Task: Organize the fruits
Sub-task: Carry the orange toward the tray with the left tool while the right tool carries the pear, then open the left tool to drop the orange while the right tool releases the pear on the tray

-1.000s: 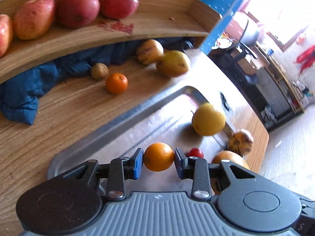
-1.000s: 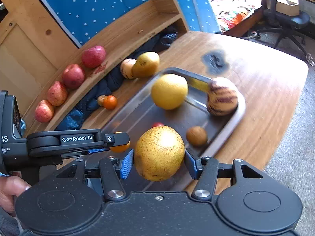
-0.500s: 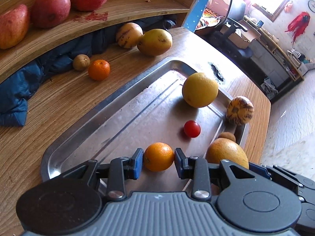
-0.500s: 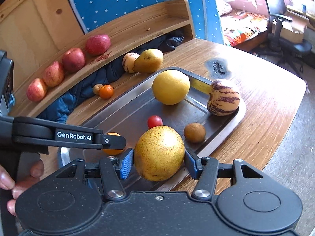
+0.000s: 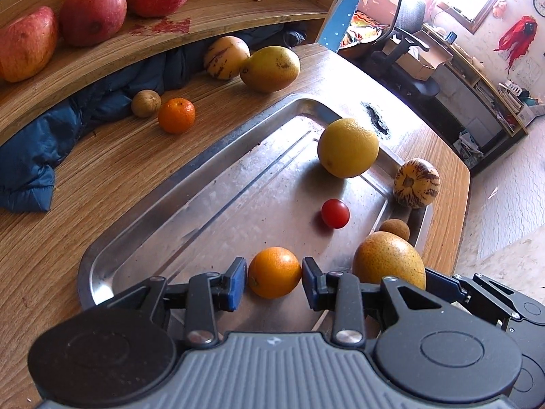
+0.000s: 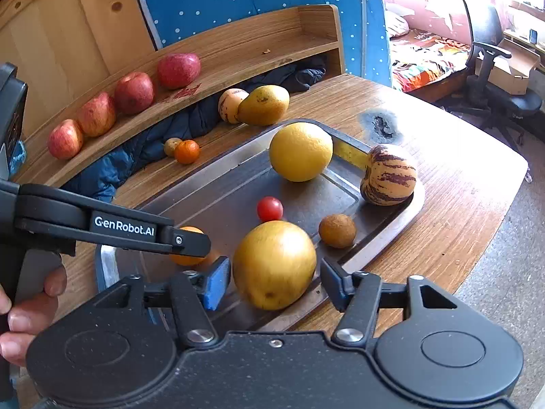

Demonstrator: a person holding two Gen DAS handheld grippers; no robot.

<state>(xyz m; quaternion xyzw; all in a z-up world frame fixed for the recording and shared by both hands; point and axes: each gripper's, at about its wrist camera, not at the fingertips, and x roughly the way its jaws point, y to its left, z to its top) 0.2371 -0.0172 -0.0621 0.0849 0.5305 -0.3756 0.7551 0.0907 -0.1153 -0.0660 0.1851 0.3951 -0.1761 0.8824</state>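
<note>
Shelf's fourth apple (image 6: pixel 64 139) only from right wrist

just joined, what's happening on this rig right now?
A person holds two grippers over a metal tray on a wooden table. The left gripper brackets a small orange resting on the tray, pads right at its sides. The right gripper has just been opening around a large yellow-brown pear, which now sits on the tray with gaps at both pads. Red apples line the wooden shelf.
</note>
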